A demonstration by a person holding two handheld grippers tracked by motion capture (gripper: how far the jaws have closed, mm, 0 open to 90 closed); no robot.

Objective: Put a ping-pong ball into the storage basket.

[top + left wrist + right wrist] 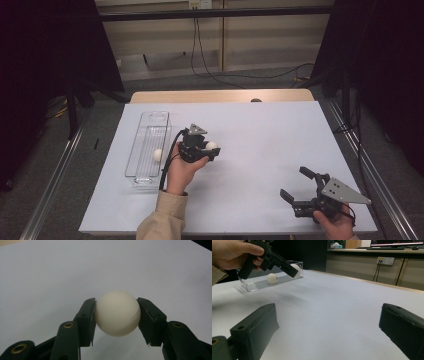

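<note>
A white ball (117,313) is clamped between the two black pads of my left gripper (116,315), which is shut on it. In the high view that gripper (207,148) hangs over the white table sheet just right of a clear plastic tray (145,120), with the held ball (211,145) at its tip. A second white ball (158,154) lies inside the tray. From the right gripper view the held ball (296,269) and the tray ball (272,278) both show. My right gripper (295,184) rests open near the table's front right, with nothing between its fingers (254,331).
A white sheet (260,145) covers the table, with a wooden strip (220,95) at the far edge. Cables hang down the back wall (200,50). Metal rails (55,170) run along both sides of the table. Dark curtains flank the scene.
</note>
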